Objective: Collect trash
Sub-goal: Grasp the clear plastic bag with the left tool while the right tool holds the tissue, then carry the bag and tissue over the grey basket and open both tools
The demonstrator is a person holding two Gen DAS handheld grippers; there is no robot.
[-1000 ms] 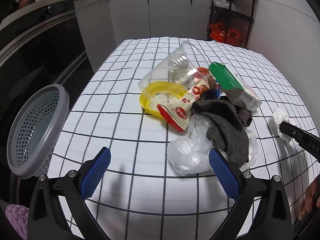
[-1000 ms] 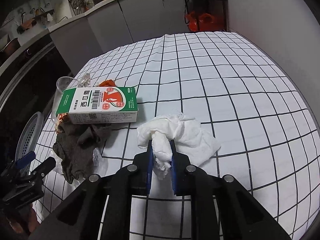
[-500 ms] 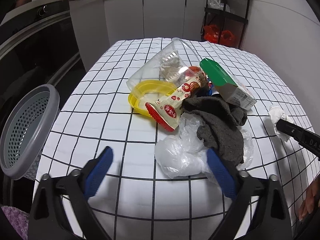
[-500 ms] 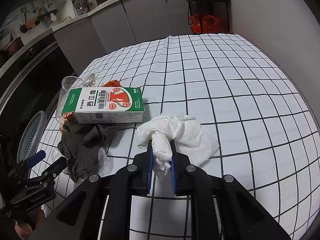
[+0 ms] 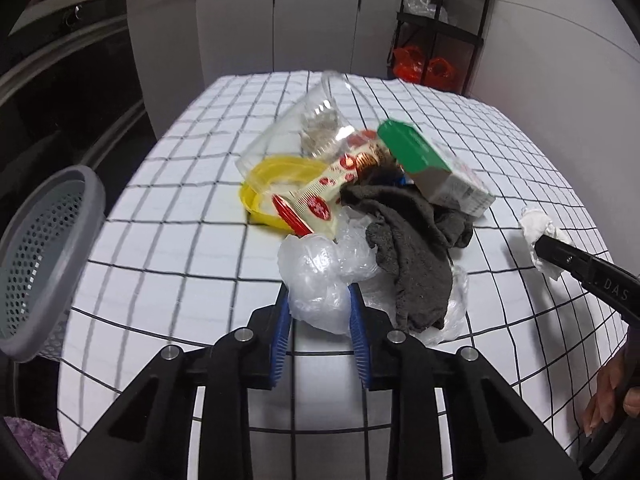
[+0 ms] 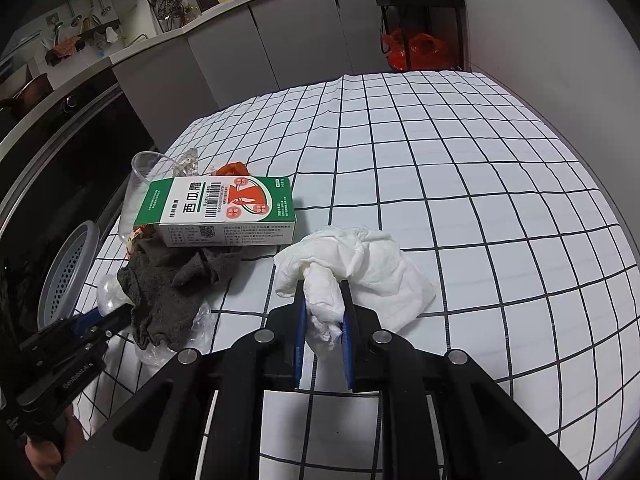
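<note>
Left gripper fingers just closed, clamping clear plastic bag for transfer to grey basket. Right gripper fingers clamp white tissue, ready for disposal.

Right gripper pinched on a crumpled white tissue lying on the checked tablecloth. Further left, a green-and-white box resting over a grey rag, with clear plastic wrap beneath. Left gripper at the rag's edge, beside a grey basket.
</note>
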